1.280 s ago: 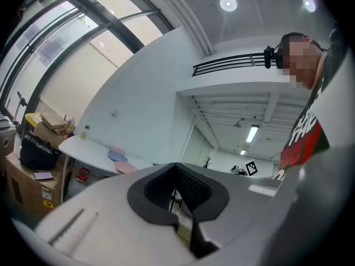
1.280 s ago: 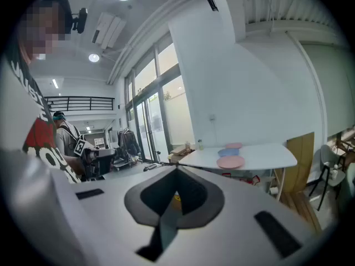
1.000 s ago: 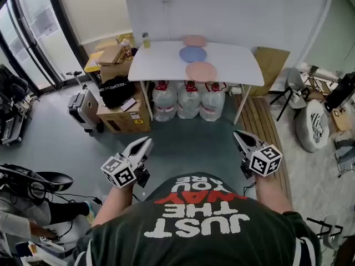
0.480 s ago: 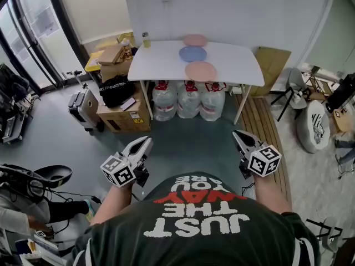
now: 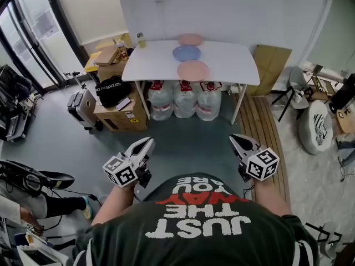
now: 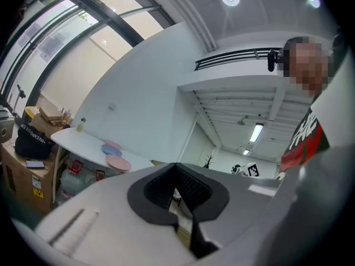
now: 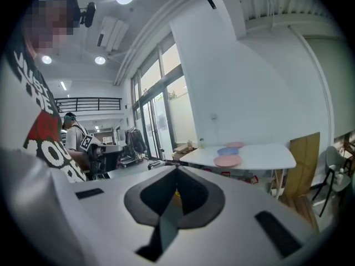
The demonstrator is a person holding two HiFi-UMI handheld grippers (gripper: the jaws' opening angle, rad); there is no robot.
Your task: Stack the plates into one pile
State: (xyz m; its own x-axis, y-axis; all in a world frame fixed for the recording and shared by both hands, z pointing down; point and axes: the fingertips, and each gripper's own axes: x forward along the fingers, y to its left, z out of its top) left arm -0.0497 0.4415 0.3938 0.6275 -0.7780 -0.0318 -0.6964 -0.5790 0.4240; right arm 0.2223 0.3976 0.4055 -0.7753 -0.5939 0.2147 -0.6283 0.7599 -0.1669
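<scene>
Three plates lie apart in a row on the white table far ahead: a pink plate nearest, a blue plate behind it, and a second pink plate at the back. The same row shows small in the left gripper view, pink plate in front, and in the right gripper view, pink plate in front. My left gripper and right gripper are held out at waist height, well short of the table. Both are shut with nothing between the jaws.
Large water jugs stand under the table. Cardboard boxes, a black bag and a suitcase sit to its left. A small bottle stands on the table's left corner. A brown board leans at the right.
The whole view has shifted: the table sits slightly further left and higher in the picture, and both grippers have moved along with the person. Both stay shut.
</scene>
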